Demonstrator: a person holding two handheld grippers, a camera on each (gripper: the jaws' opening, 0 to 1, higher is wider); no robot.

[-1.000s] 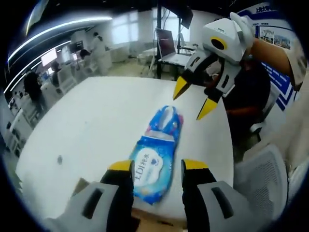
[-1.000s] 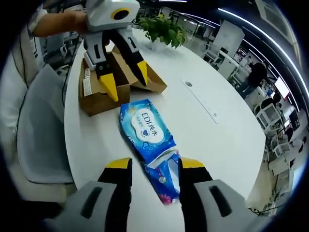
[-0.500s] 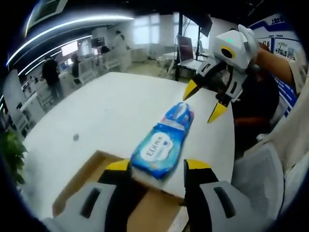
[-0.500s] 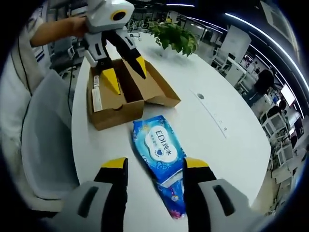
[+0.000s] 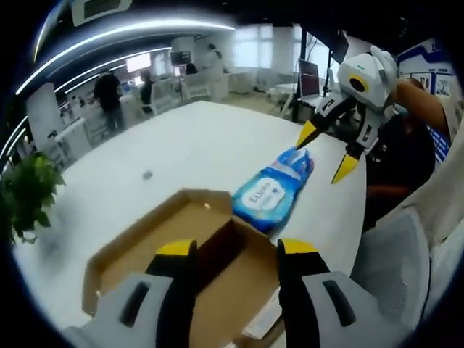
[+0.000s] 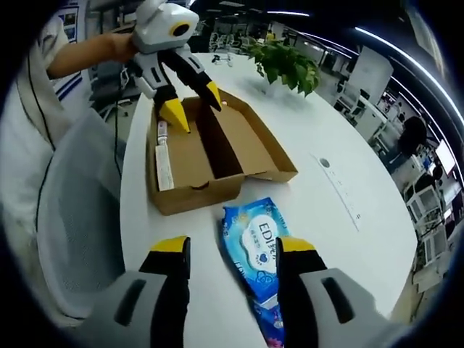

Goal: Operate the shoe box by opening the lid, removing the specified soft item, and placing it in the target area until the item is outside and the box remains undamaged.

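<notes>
The brown cardboard shoe box [image 5: 145, 250] lies open on the white table, lid folded flat, with nothing visible inside [image 6: 246, 145]. A blue soft pack of wipes [image 5: 272, 192] rests flat on the table just beyond the box. My left gripper [image 5: 237, 250] stands open above the box, and in the right gripper view this left gripper [image 6: 193, 105] hovers over the box's far end. My right gripper [image 6: 233, 246] is open, and the wipes pack [image 6: 255, 243] lies between its jaws, below them. That right gripper [image 5: 327, 151] hangs above the pack's far end.
The round white table [image 5: 181, 145] carries a small dark dot [image 5: 147, 175] and a potted plant [image 6: 286, 65] at its edge. A grey mesh chair [image 6: 72, 210] stands beside the table near the box. A person's arm holds each gripper. Desks and people fill the background.
Both grippers have drawn back from the wipes pack, the left one coming over the open box. The pack stays flat on the table.
</notes>
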